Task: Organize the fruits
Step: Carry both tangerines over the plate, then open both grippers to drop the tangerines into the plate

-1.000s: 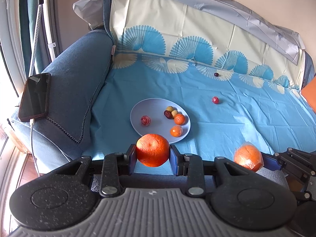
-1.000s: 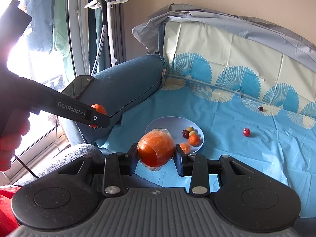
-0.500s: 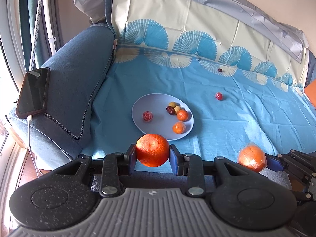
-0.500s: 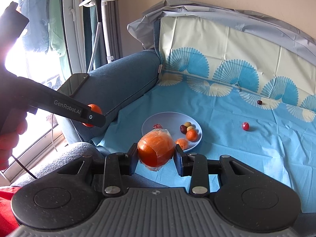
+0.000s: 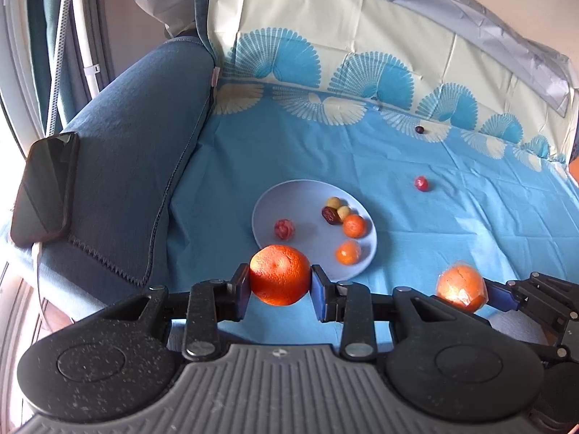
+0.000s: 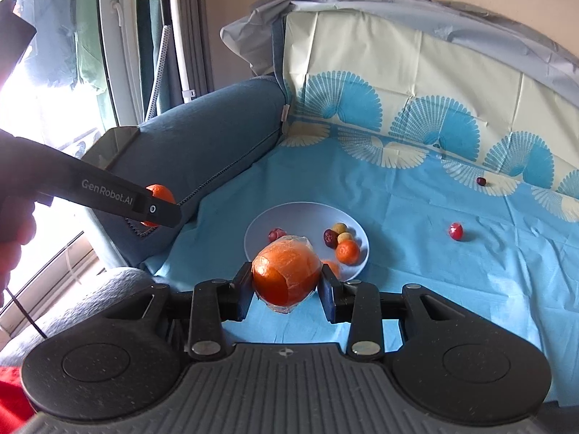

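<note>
Gripping a bare orange (image 5: pixel 280 275) in our left gripper (image 5: pixel 280 287) jaws; right gripper (image 6: pixel 287 291) jaws clamp a wrapped orange (image 6: pixel 286 275), hiding part of the plate (image 6: pixel 267 224).

Right tool (image 6: pixel 286 291) gripping wrapped orange (image 6: pixel 286 276), plate (image 6: pixel 260 235) behind

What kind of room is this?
Likely a home living room: a blue sofa draped with a patterned cloth, a phone on its armrest, a plate of fruit on the seat.
</note>
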`<state>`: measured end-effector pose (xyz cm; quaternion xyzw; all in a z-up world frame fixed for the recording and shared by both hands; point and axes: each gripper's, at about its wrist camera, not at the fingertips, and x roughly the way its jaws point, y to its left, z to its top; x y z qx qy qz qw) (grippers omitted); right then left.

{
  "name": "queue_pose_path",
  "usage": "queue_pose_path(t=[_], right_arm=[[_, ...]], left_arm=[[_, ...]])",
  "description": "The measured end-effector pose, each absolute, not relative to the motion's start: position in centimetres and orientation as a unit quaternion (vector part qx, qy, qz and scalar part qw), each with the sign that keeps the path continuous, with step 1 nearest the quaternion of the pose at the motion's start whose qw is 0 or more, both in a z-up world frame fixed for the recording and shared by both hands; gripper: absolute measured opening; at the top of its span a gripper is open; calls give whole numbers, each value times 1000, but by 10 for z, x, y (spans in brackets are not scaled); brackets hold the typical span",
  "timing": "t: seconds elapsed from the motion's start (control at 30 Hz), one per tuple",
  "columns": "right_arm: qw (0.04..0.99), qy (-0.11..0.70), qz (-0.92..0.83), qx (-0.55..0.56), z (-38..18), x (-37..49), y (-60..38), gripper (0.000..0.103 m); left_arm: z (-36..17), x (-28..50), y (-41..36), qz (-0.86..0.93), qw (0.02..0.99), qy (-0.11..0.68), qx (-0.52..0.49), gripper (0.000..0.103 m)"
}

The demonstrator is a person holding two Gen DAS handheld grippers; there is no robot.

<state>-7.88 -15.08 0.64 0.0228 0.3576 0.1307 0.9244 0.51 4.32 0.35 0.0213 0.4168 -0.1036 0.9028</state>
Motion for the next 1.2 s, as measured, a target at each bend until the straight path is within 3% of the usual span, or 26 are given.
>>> queue_pose_path(t=[0.57,1.07,1.1,1.13,1.2], right_arm=[[907,402,126,8,-63,52,-148,39],[884,445,139,-15,-132,105,-145,39],[884,446,138,-17,-134,107,-145,40],[884,447,138,-17,-135,109,-145,41],[884,447,133,-13,-134,113,-147,62]], left_arm=[[-59,139,6,-129,886,442,52,38],[-128,206,-25,-123,851,500,99,40],[-130,207,-26,-121,851,501,100,51],[-129,209,-26,-122,850,502,99,77],[-123,208,-25,-120,858,491,93,102]])
